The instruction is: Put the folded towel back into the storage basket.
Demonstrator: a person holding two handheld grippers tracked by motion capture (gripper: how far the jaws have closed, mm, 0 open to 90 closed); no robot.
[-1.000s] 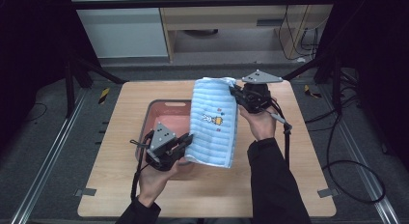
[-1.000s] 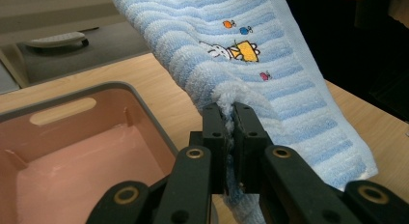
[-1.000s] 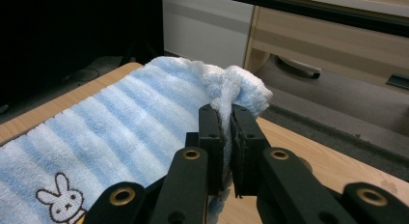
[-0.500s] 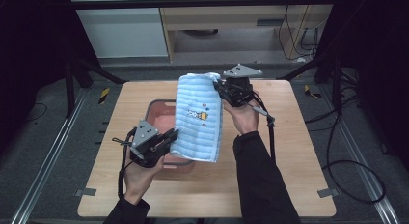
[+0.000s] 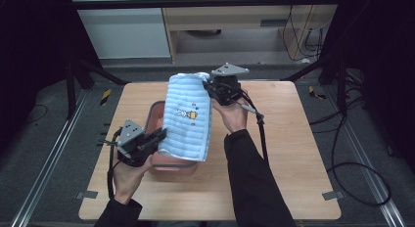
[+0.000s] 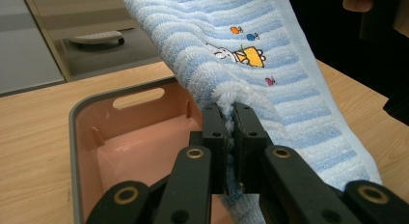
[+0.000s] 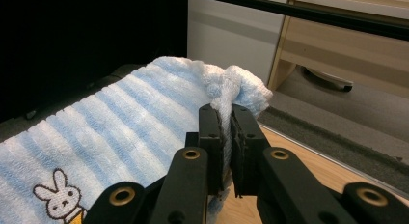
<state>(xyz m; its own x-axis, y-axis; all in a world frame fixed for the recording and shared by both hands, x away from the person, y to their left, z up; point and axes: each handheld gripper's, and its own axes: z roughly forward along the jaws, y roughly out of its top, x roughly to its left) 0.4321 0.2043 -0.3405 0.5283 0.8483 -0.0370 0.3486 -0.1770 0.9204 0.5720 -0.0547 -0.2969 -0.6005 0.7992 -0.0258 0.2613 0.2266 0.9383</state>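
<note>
Both claws clamped on blue striped terry towel (image 5: 188, 117), left claw (image 5: 159, 137) low, right claw (image 5: 208, 85) high, above pink plastic bin (image 5: 155, 112). Next, I judge: lower towel in.

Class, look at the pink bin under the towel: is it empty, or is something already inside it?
Empty as far as shown: in the left gripper view the pink bin has a bare floor, though the striped towel hides its right part.

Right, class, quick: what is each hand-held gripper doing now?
Left hand-held gripper: closed on the blue striped towel's lower edge.
Right hand-held gripper: closed on its upper corner.
</note>
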